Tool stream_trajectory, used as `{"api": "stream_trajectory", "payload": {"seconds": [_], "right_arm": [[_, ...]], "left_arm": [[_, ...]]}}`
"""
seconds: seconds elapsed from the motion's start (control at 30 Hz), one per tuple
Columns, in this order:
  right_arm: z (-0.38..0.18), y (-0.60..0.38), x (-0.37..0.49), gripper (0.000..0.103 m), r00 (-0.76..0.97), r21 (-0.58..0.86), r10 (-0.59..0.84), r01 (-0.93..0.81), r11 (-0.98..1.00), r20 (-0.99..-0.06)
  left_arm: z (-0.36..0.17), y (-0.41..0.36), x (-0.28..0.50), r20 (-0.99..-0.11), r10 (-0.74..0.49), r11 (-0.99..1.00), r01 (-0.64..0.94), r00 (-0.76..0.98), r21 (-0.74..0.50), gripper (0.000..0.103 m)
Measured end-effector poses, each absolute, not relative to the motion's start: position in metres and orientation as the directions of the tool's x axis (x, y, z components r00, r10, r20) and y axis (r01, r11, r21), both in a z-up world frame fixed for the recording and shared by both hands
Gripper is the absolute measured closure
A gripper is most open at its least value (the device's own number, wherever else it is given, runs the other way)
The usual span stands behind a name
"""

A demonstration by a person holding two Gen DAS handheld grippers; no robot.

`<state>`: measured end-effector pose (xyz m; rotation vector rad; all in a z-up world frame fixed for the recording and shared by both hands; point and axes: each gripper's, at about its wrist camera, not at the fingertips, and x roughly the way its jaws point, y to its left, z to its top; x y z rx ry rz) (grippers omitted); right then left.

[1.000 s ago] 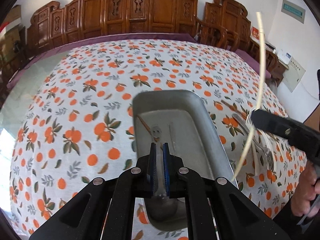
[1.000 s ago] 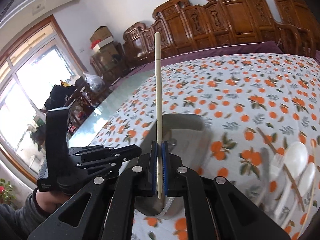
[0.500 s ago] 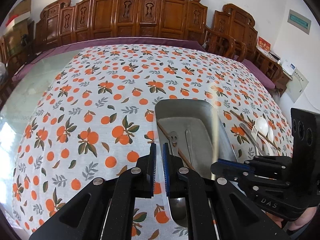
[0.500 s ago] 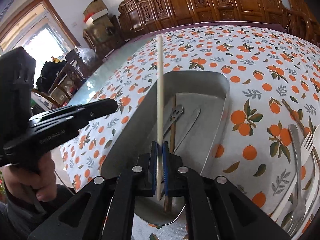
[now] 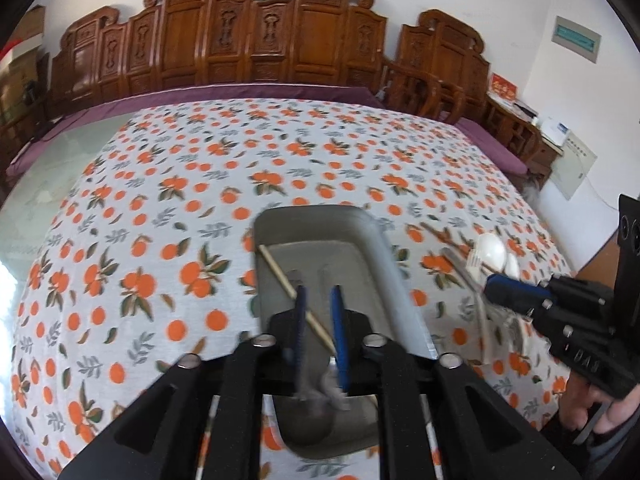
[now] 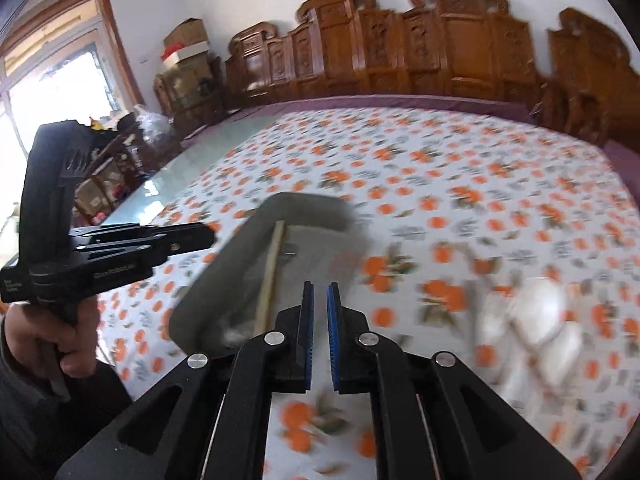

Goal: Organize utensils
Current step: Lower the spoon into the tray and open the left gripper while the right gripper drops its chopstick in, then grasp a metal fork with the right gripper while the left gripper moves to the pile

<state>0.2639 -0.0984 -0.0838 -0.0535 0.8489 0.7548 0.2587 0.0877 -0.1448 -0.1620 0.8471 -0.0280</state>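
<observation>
The right gripper [image 6: 319, 312], low centre in its own view, holds nothing now: its pads stand a narrow slit apart, the pale chopstick it carried a moment ago gone from between them. That chopstick [image 6: 270, 270] lies in the tray [image 6: 320, 208], left of centre. The left gripper [image 5: 319, 316] has just been opening; nothing is pinched, the stick merely passes behind its pads. Spoons [image 6: 536, 312] and fork [image 5: 474, 258] wait on the cloth at right, likely next
</observation>
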Motion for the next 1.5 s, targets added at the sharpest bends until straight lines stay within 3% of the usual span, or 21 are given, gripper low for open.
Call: {"api": "stream_trajectory", "payload": {"seconds": [0.17, 0.23, 0.43, 0.9, 1.5], "right_arm": [[-0.072, -0.148, 0.274, 0.093, 0.506, 0.179, 0.502, -0.557, 0.811, -0.702], [-0.072, -0.167, 0.277, 0.093, 0.529, 0.157, 0.467, -0.526, 0.836, -0.709], [-0.089, -0.195, 0.272, 0.093, 0.550, 0.096, 0.388, -0.485, 0.869, -0.740], [-0.149, -0.160, 0.290, 0.093, 0.433, 0.084, 0.349, -0.522, 0.849, -0.831], [-0.164, -0.149, 0.302, 0.090, 0.401, 0.053, 0.300, -0.522, 0.851, -0.866]], "left_arm": [[-0.142, 0.060, 0.260, -0.733, -0.135, 0.986, 0.017, 0.667, -0.167, 0.082], [-0.142, 0.052, 0.261, -0.730, -0.149, 0.985, 0.032, 0.667, -0.172, 0.074], [-0.145, 0.024, 0.261, -0.730, -0.180, 0.982, 0.083, 0.660, -0.168, 0.065], [-0.156, 0.000, 0.259, -0.747, -0.205, 0.979, 0.120, 0.633, -0.168, 0.063], [-0.167, -0.019, 0.259, -0.765, -0.197, 0.980, 0.149, 0.613, -0.132, 0.062]]}}
